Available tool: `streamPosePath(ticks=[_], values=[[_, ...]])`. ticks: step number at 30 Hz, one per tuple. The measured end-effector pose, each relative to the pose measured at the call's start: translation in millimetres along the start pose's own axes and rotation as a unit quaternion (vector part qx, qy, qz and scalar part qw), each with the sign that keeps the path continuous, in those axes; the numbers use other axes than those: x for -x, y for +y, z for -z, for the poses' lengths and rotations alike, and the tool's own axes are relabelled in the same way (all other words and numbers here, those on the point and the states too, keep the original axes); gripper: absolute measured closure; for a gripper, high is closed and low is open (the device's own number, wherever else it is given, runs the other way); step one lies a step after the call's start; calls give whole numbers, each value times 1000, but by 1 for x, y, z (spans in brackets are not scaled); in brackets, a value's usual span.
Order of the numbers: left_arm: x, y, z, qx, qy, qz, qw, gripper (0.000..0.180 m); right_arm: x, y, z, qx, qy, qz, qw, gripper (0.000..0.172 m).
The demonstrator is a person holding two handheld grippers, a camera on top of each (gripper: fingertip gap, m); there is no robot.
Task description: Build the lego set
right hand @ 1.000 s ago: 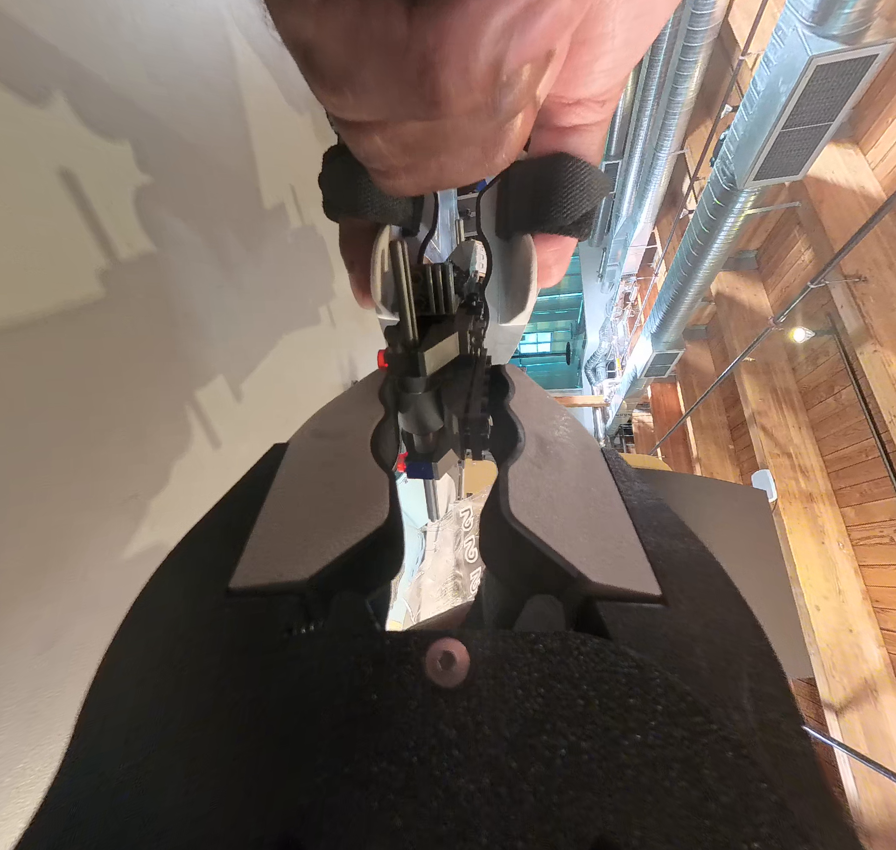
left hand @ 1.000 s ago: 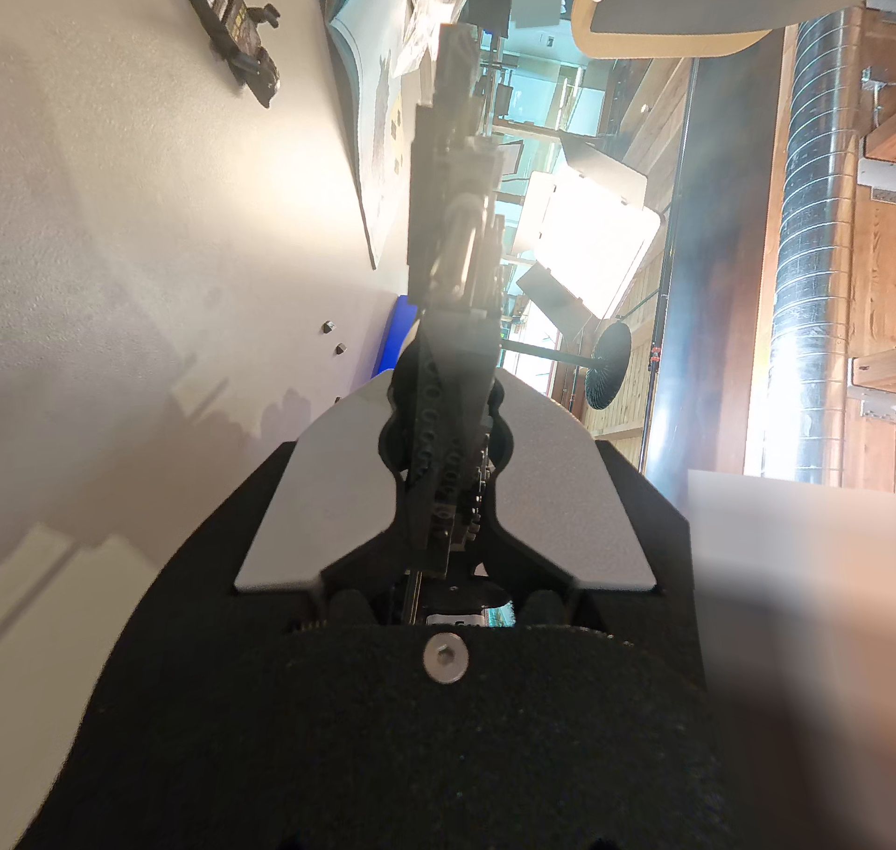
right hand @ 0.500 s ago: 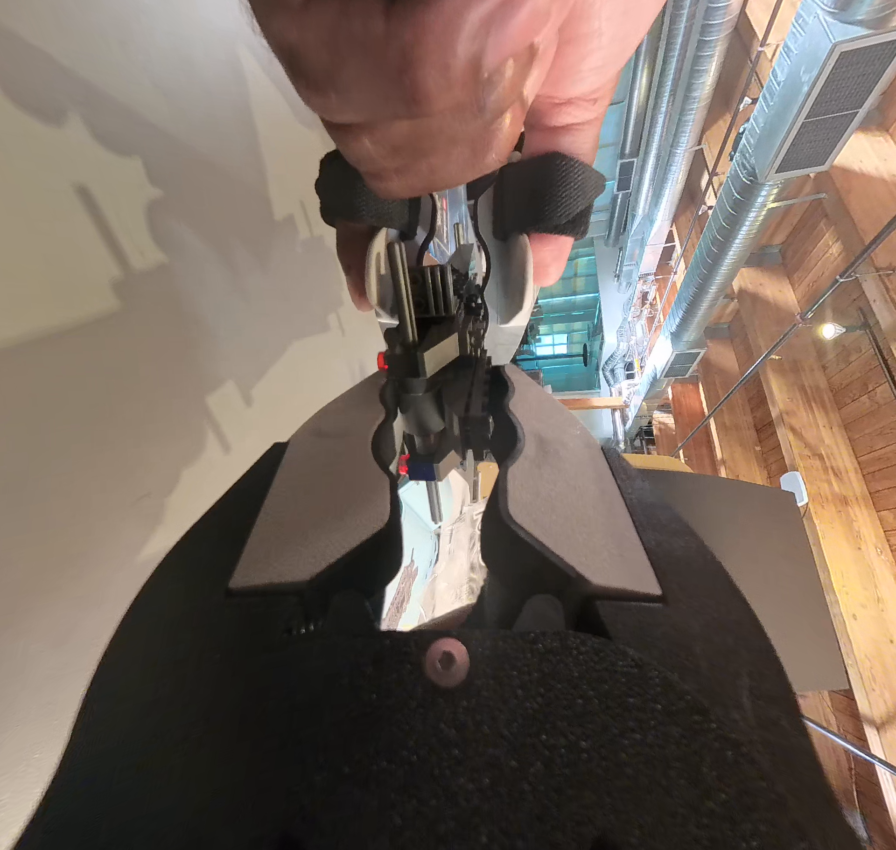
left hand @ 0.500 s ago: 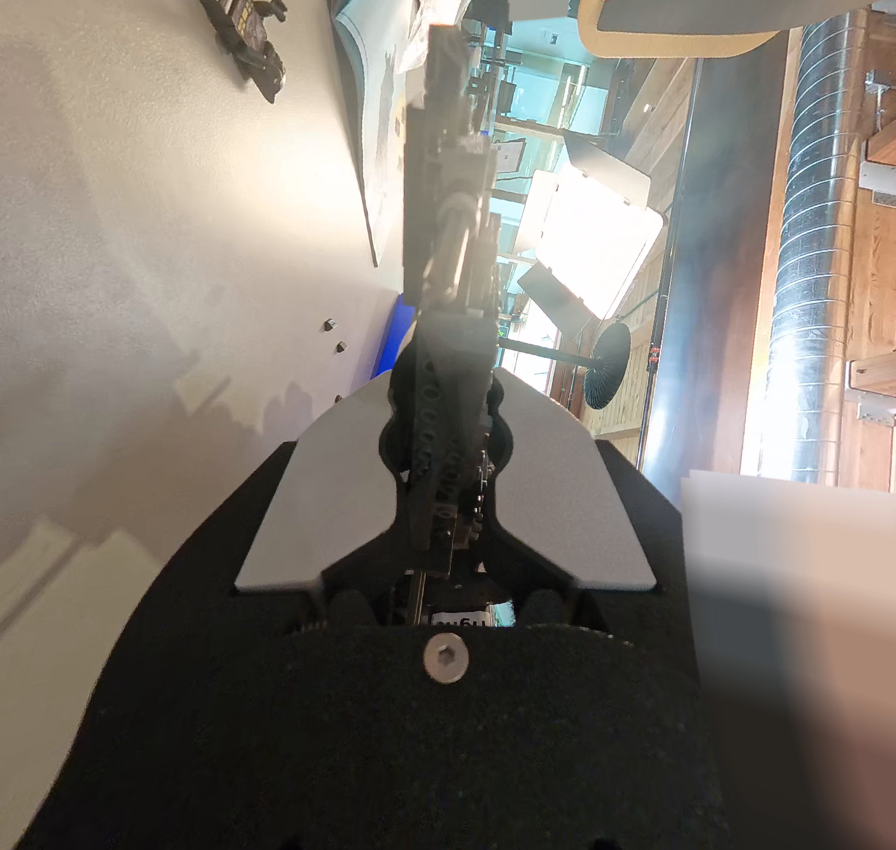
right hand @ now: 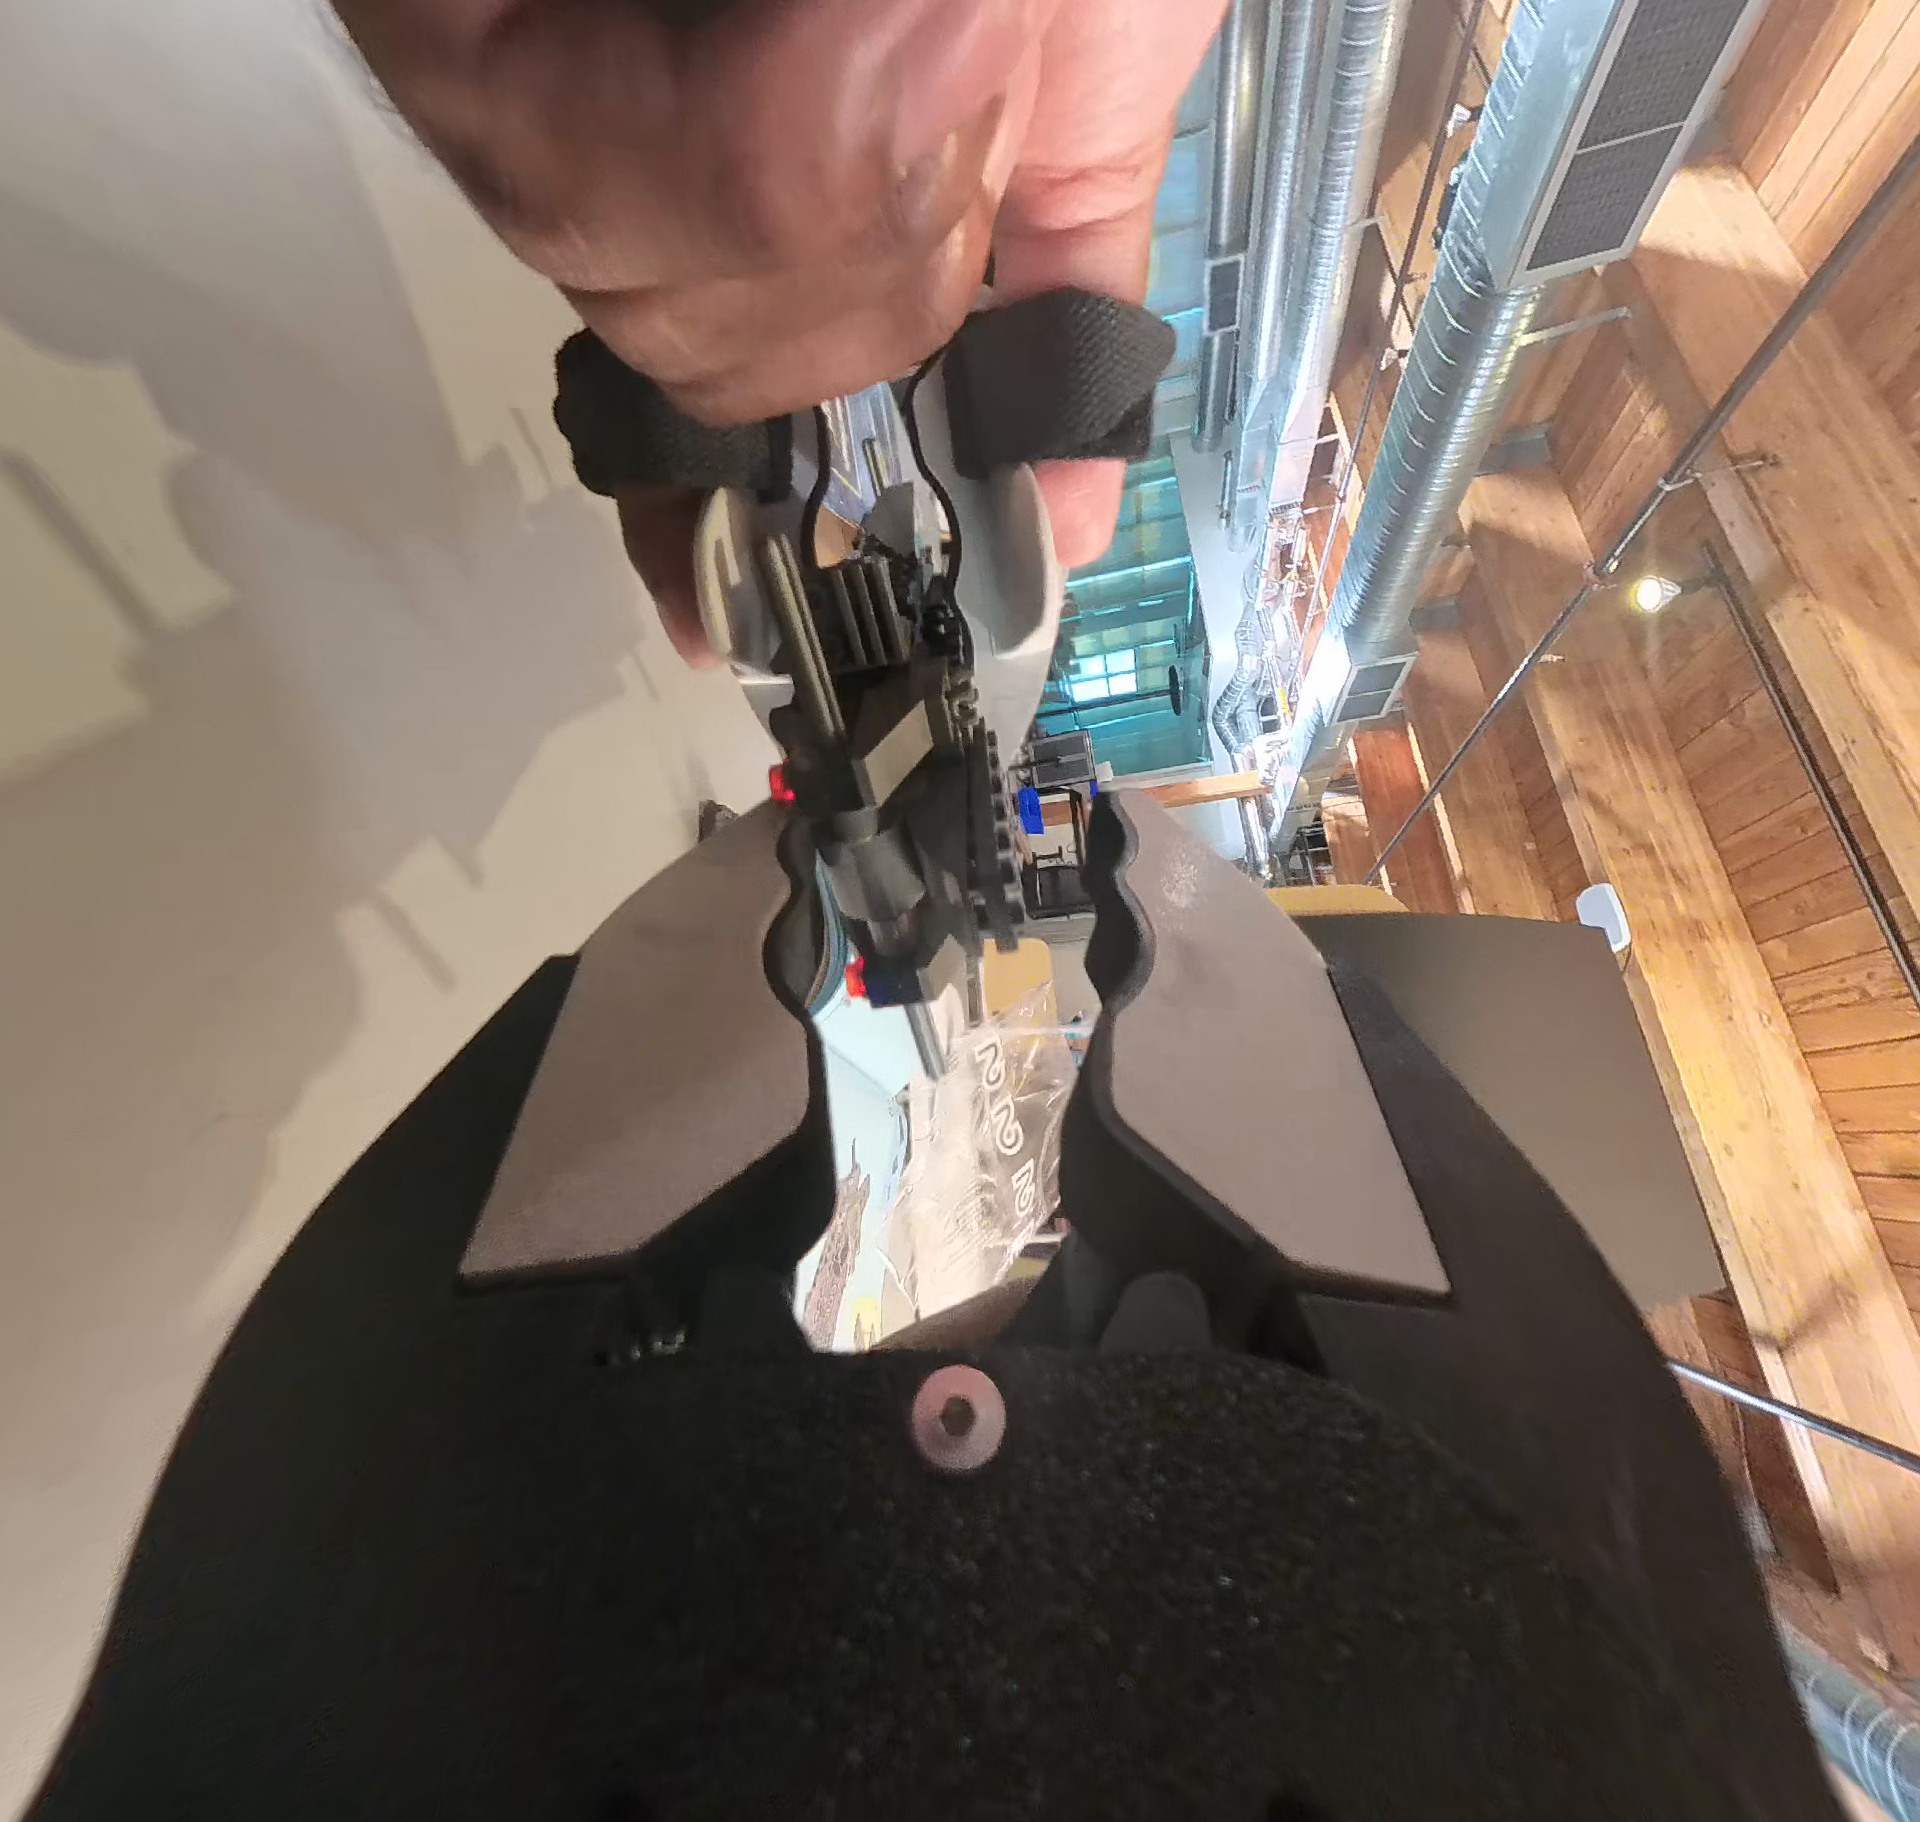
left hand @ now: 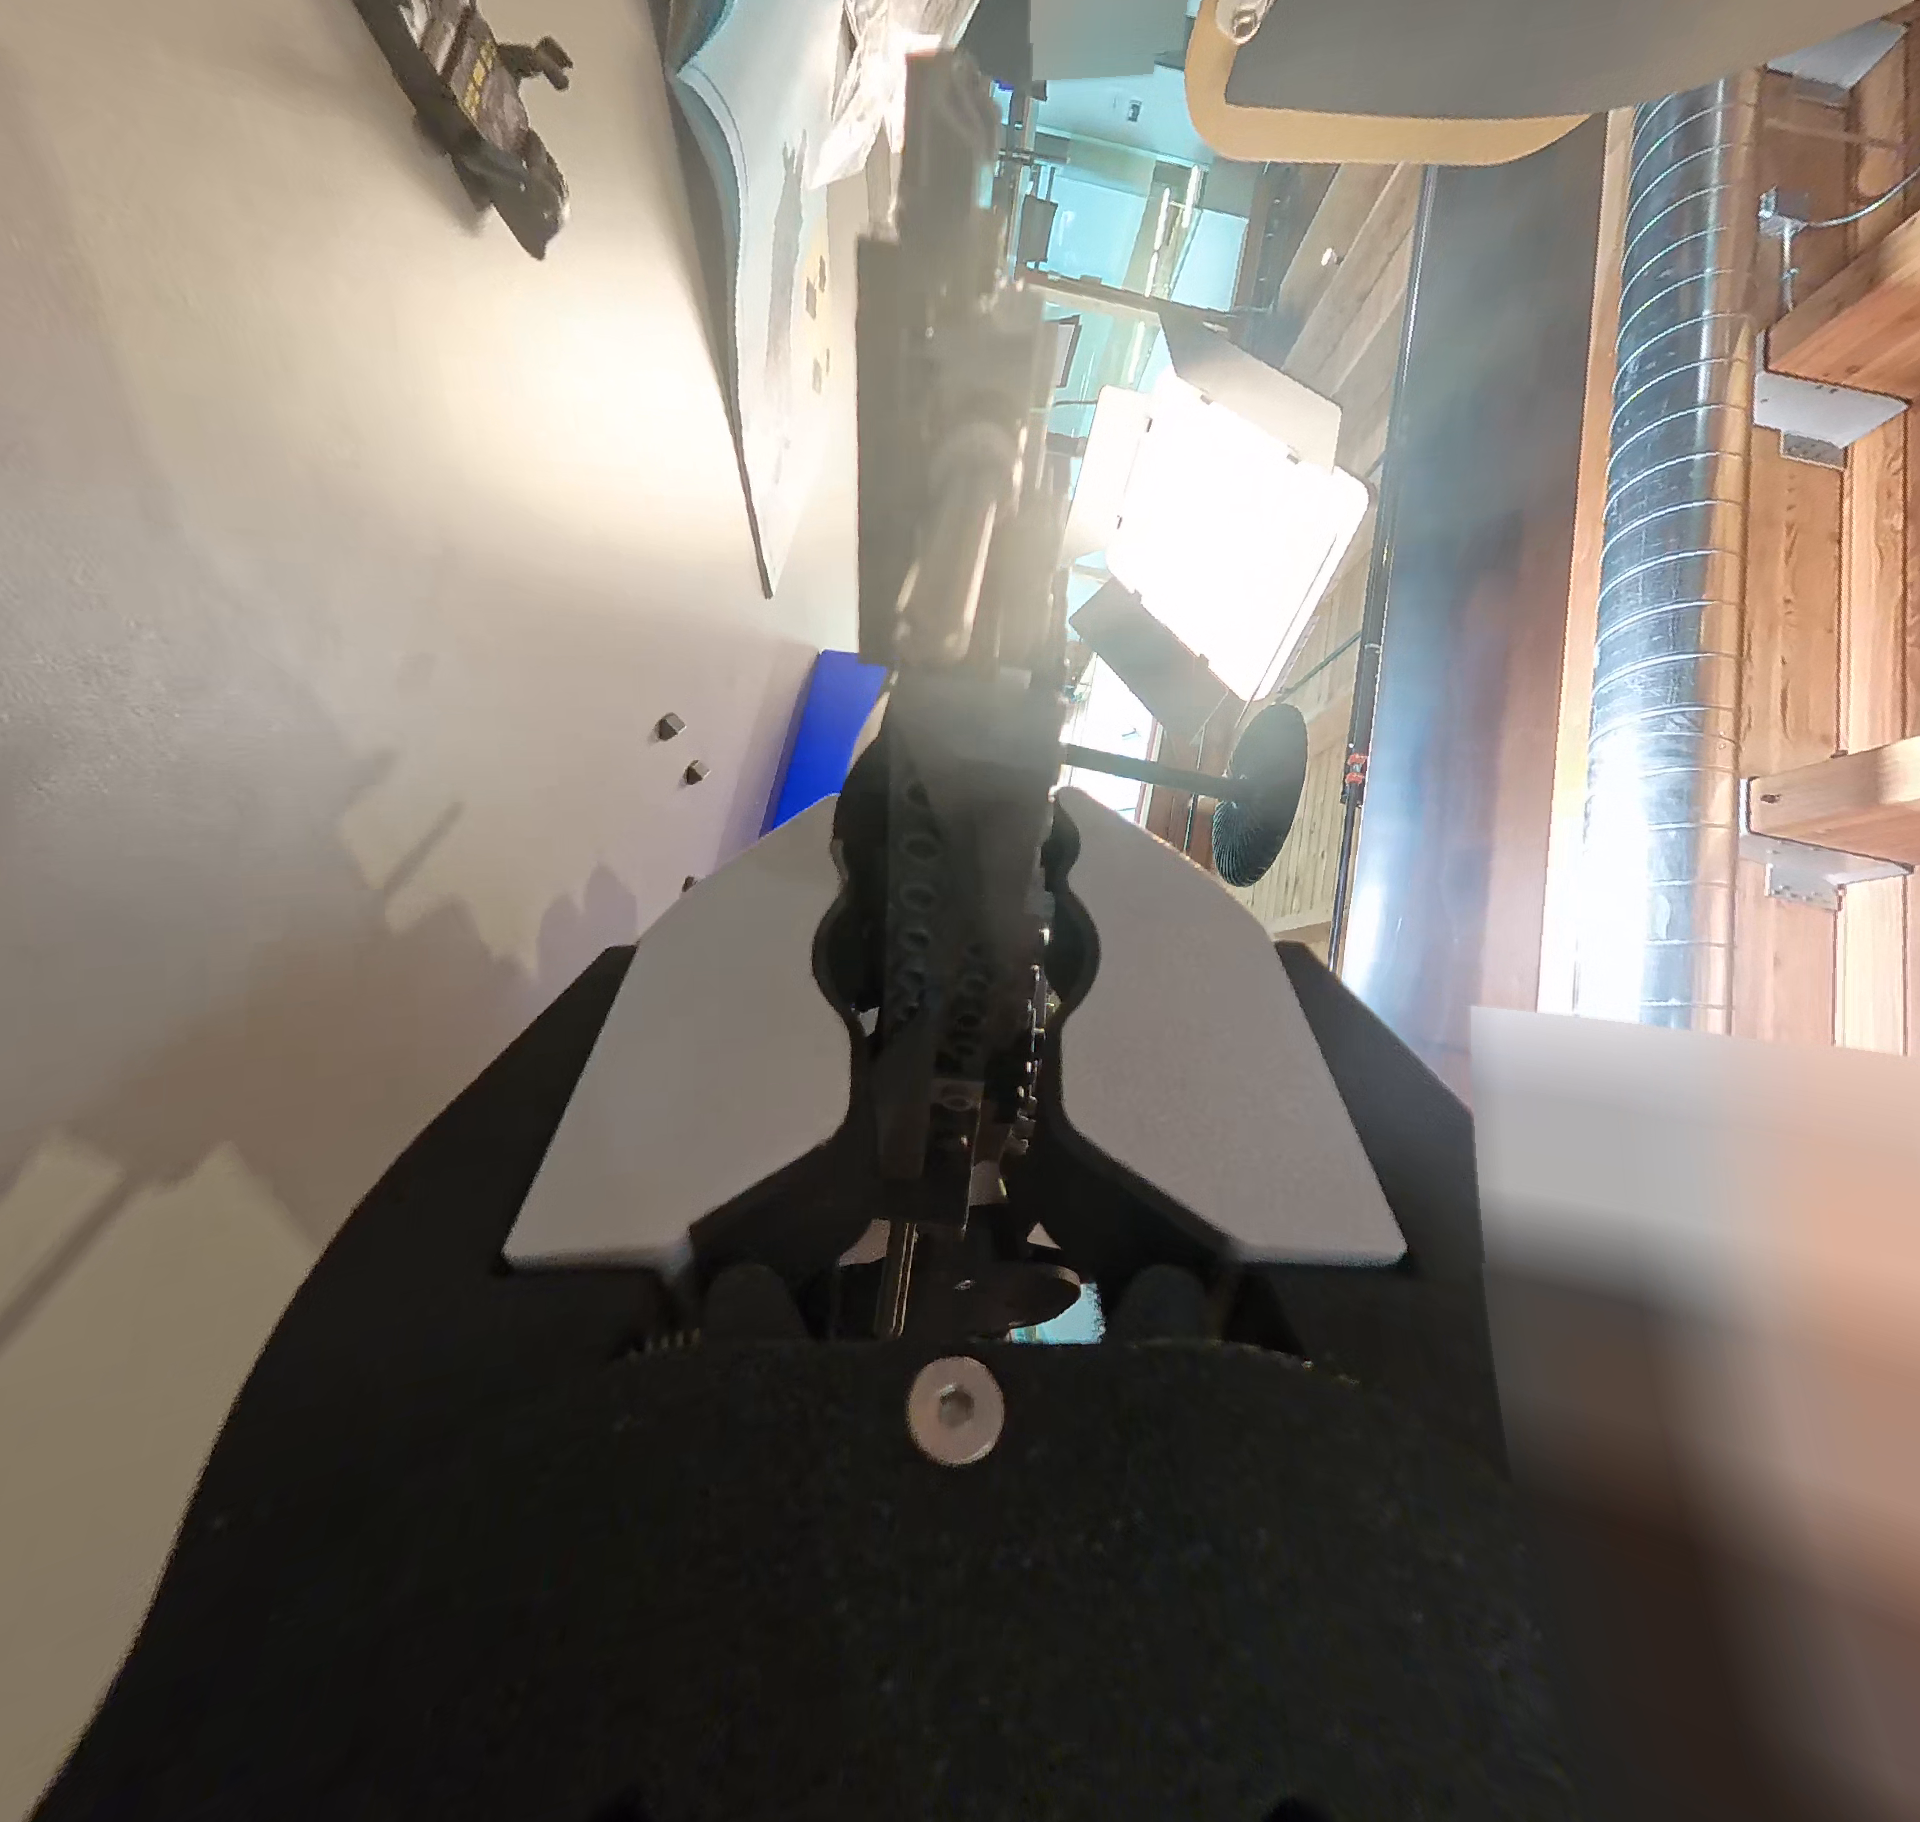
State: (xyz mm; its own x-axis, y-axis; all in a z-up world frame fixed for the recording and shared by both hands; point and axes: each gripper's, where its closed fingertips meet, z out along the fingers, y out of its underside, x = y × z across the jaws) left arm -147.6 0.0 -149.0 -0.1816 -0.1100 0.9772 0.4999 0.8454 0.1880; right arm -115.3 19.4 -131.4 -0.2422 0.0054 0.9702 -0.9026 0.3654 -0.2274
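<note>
Left tool (left hand: pixel 956 816) clamped on the near end of a long dark brick-built assembly (left hand: pixel 956 442), pads pressed to both its sides, the piece running straight ahead of the fingers. Right tool (right hand: pixel 940 889) stands wide: the assembly's far end (right hand: pixel 904 837) sits between its fingers, close to the left pad, clear daylight before the right one, a hand (right hand: pixel 790 162) just beyond. Off the left tool's left side, the white tabletop (left hand: pixel 260 525) carries a second dark piece (left hand: pixel 468 79) and an open booklet (left hand: pixel 769 214).
</note>
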Motion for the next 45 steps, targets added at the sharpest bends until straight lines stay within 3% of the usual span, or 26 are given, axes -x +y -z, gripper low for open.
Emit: streamPosePath(ticks=[6, 11, 14, 18, 23, 26, 28, 35, 45], values=[[-6, -15, 6, -24, 14, 2, 1000, 149, -7, 9, 8, 18, 25, -42, 999, 124], [-13, -31, 15, -49, 100, 32, 993, 149, -4, 20, 13, 57, 36, -151, 986, 126], [-17, -39, 22, -60, 180, 40, 981, 149, 6, 27, 16, 93, 28, -258, 961, 130], [-20, -41, 25, -60, 255, 36, 964, 149, 22, 22, 20, 105, -10, -468, 877, 137], [-28, -34, 26, -56, 310, -10, 949, 149, 8, 3, 27, 43, -19, -704, 709, 139], [-32, -30, 28, -64, 324, -49, 943, 149, -7, -5, 27, 1, -21, -788, 615, 139], [-34, -27, 28, -69, 325, -79, 940, 149, -11, -8, 25, -4, -24, -810, 586, 137], [-43, -13, 30, -65, 332, -165, 926, 149, -16, -14, 15, -1, -28, -814, 580, 139], [-47, -5, 33, -51, 334, -216, 916, 150, -14, -14, 12, 20, -20, -793, 608, 152]])
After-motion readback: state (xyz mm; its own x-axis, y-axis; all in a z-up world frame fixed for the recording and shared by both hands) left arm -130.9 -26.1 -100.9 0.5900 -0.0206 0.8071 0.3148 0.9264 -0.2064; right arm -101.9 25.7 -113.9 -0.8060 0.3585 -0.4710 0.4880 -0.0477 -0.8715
